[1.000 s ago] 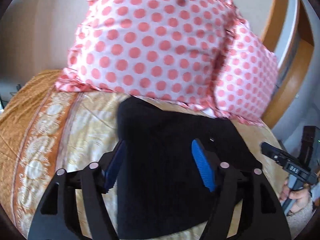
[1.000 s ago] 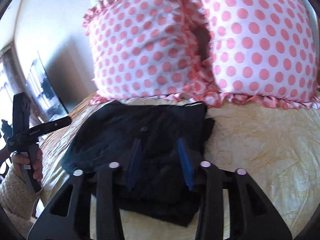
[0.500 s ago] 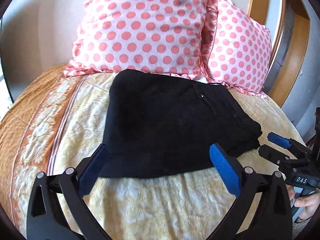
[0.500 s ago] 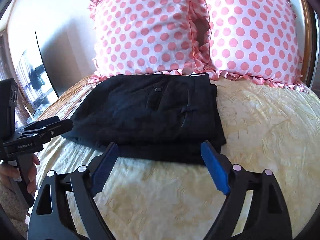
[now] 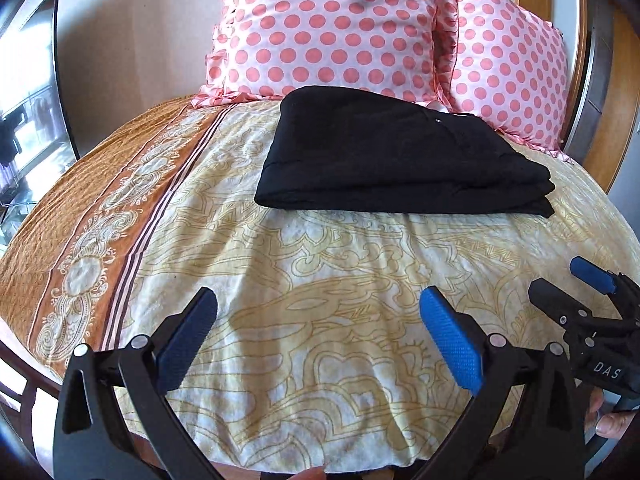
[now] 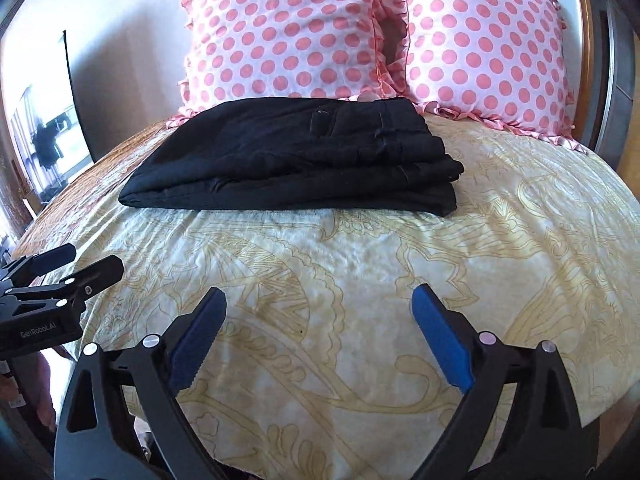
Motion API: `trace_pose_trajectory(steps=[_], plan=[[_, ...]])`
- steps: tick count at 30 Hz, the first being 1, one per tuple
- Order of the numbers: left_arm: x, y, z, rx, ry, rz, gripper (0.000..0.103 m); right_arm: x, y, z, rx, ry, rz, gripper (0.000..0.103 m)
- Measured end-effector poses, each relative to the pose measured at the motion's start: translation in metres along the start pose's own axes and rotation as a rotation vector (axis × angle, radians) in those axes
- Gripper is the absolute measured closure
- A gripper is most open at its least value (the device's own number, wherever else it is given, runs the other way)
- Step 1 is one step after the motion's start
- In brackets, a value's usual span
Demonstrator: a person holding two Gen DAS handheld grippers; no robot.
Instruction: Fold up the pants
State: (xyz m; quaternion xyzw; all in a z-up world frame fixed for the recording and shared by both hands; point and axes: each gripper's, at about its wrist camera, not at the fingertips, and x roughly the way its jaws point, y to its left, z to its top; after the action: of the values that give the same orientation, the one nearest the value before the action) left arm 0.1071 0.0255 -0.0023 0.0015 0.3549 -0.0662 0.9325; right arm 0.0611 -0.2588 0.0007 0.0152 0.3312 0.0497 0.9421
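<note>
Pants (image 5: 400, 160): black, folded, flat on my bedspread (image 5: 320, 280), touching the pillows (image 5: 332, 28).
Left gripper (image 5: 316, 328): mine, jaws spread, nothing between them, well short of the pants.
Right gripper (image 5: 576, 292): at right edge, jaws parted.

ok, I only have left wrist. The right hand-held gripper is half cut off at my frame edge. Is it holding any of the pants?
Observer: No. The right hand-held gripper is wide open with nothing between its pads. It sits over bare bedspread, short of the pants.
Operator: Does the fold look tidy at the right end?
Observer: Fairly. Right wrist shows the folds stacked there, with the lower ones sticking out a little past the top one.
Operator: Which face is up?
Observer: A pocket flap and the waistband show on top, toward the pillows.
</note>
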Motion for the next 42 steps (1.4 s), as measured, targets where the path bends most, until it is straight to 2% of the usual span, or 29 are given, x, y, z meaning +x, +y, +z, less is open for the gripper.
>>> trace_pose_trajectory(steps=[4,12,42], plan=[[0.001,-0.001,-0.003,0.006,0.038,-0.014,0.002,0.001,0.002,-0.002,-0.002,0.028,-0.024,0.006],[-0.006,-0.011,-0.014,0.059,0.045,0.017,0.002,0.001,0.005,-0.006,-0.004,0.072,-0.078,0.001],[-0.007,-0.011,-0.016,0.062,0.042,0.02,0.002,0.003,0.006,-0.004,-0.009,0.084,-0.077,0.001]])
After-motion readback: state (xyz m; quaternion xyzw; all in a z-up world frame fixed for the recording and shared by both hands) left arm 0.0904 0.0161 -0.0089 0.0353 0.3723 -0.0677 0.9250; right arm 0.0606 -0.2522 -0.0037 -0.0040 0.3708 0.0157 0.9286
